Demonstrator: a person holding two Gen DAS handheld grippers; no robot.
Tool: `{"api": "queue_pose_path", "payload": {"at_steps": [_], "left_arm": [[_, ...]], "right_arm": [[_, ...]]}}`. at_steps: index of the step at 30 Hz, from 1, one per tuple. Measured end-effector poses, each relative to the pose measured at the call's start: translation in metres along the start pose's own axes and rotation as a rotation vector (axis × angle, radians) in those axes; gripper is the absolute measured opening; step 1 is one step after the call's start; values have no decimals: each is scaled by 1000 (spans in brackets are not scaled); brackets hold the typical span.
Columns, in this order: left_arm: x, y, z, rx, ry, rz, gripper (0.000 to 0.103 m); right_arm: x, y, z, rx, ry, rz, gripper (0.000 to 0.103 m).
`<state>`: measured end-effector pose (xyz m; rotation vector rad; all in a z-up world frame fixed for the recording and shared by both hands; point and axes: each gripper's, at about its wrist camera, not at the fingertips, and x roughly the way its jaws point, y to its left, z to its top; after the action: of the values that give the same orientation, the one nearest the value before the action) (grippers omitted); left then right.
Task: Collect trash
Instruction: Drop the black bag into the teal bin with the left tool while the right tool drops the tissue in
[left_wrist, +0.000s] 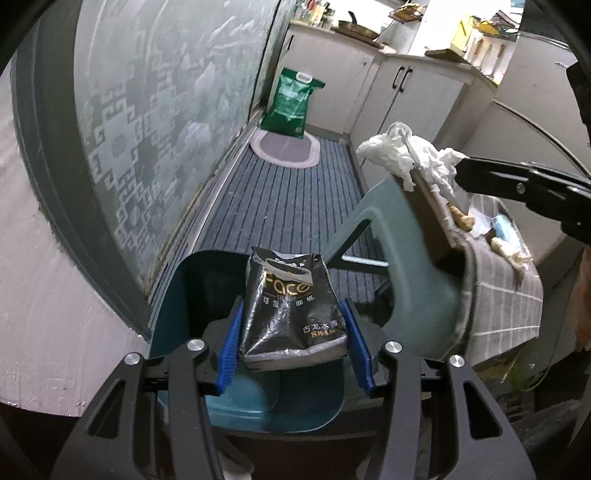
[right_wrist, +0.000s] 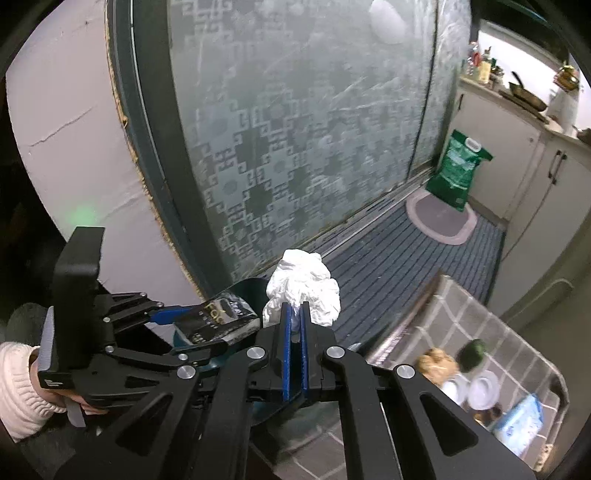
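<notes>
Left gripper (left_wrist: 293, 334) is pinching a black tissue pack (left_wrist: 291, 314) over the teal bin (left_wrist: 177, 295), right gripper (right_wrist: 294, 325) is squeezing a white wad (right_wrist: 303, 288) nearby, so both are probably about to drop, with more scraps (right_wrist: 480, 384) waiting on the right.

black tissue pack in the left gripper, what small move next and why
Probably lower the left gripper slightly and open it. The black foil tissue pack hangs clamped between its blue pads, apparently right above the open teal plastic bin. The right gripper, pinching crumpled white plastic, could follow.
</notes>
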<state>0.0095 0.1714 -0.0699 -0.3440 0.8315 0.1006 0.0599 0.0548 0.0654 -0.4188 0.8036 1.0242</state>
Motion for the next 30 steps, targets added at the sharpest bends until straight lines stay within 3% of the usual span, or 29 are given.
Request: {"api": "queue_pose_path", "payload": {"at_steps": [13, 30], "left_arm": [[12, 30, -16, 19, 78, 36, 62], [-52, 42, -6, 17, -80, 58, 46]], "right_arm": [[55, 31, 6, -3, 136, 46, 4], [128, 52, -15, -18, 339, 62, 4]]}}
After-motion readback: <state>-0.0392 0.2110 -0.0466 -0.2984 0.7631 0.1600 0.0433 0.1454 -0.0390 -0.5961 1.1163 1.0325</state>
